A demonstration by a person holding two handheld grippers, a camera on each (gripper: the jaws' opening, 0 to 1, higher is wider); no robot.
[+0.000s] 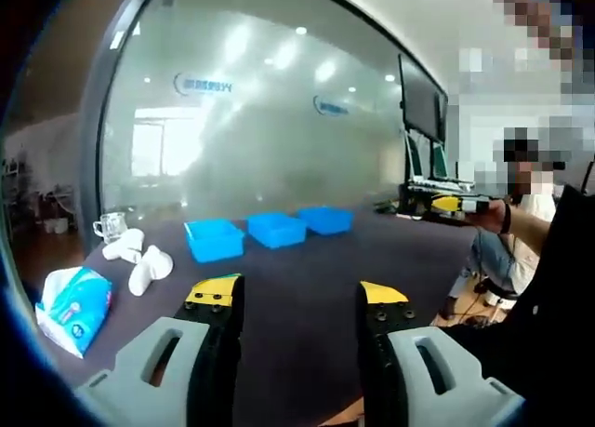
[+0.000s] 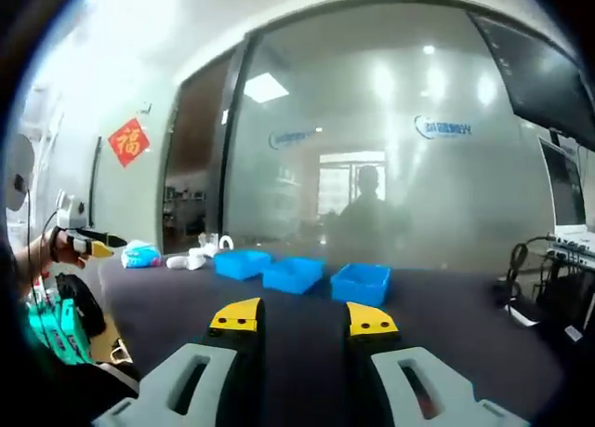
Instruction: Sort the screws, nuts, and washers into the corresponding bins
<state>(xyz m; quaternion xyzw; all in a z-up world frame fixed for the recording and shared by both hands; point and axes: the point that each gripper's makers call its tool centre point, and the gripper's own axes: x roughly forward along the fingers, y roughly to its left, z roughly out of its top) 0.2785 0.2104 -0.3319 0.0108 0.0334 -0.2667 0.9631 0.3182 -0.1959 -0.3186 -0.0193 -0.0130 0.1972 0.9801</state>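
Spanning dark table [image 2: 307, 329]: three blue bins [image 2: 296, 274]; frosted glass wall [image 2: 390, 157] behind

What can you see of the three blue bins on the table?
The three blue bins are small, open-topped rectangular trays, plastic by the look, bright blue. They sit upright in a slightly staggered row on the dark table, close together; whether they touch cannot be told. In the left gripper view the same row lies beyond the open tongs, right of some white cylindrical pieces and a tissue pack. Their contents are hidden by the walls. Neither gripper touches them.
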